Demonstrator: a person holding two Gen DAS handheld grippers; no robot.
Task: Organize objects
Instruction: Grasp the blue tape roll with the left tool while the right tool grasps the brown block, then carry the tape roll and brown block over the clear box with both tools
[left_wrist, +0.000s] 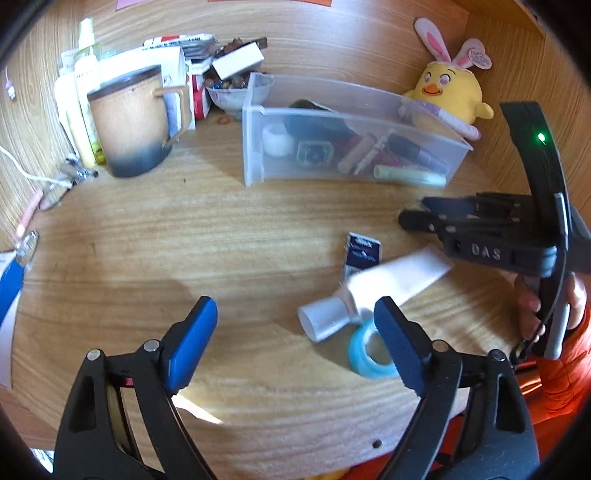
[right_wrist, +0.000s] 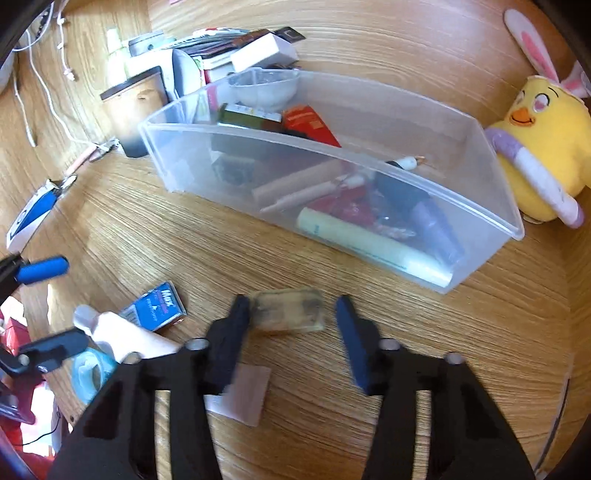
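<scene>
Right gripper (right_wrist: 291, 317) near, jaws apart around small clear case (right_wrist: 290, 309), not yet pinched | left gripper (left_wrist: 295, 321) open, empty, beside tube (left_wrist: 384, 284), tape roll (left_wrist: 369, 350), blue box (left_wrist: 360, 258) | far: bin (right_wrist: 509, 221) part-filled | four items left on desk (left_wrist: 221, 229)

The clear plastic bin (left_wrist: 354, 147) stands on the wooden worktop (left_wrist: 184, 236), filled with small tubes and boxes. Left of the bin is a tan mug (left_wrist: 133, 122) with a dark base; just right of it leans a yellow plush chick (left_wrist: 448, 92). Nearer than the bin lie a blue box (left_wrist: 360, 258), a white tube (left_wrist: 373, 291) and a light-blue tape roll (left_wrist: 369, 350), touching one another. The left tool (left_wrist: 295, 339) hangs wide apart, nothing between its pads, its right pad over the tape. The right tool (left_wrist: 417, 212) reaches in, below the bin's right end.
</scene>
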